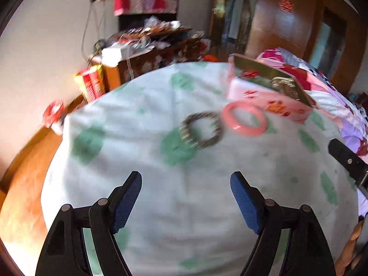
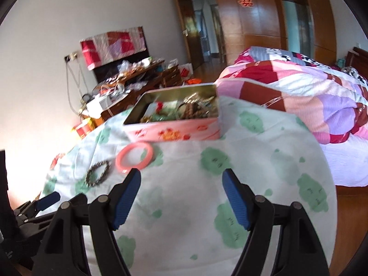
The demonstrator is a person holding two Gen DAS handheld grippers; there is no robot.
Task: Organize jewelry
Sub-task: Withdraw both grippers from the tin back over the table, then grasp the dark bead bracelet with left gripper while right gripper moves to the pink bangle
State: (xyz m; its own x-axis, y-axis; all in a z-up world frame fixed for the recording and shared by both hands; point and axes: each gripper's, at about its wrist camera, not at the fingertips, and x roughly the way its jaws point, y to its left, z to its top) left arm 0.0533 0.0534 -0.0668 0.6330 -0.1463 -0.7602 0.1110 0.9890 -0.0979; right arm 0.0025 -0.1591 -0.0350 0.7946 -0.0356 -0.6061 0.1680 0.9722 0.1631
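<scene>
Now both tools hang empty above the white cloth: the left gripper and right gripper each stand wide open. Seen from the left wrist, the beaded bracelet lies at twelve o'clock, the pink bangle beside it at one o'clock, and the open pink tin of jewelry just beyond.

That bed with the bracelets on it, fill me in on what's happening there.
A person is tidying jewelry with a gripper in each hand. Both the left gripper and the right gripper are open and empty, held above the green-patterned cloth. A pink bangle and a beaded bracelet lie loose in front of the pink tin, which already holds other jewelry.
</scene>
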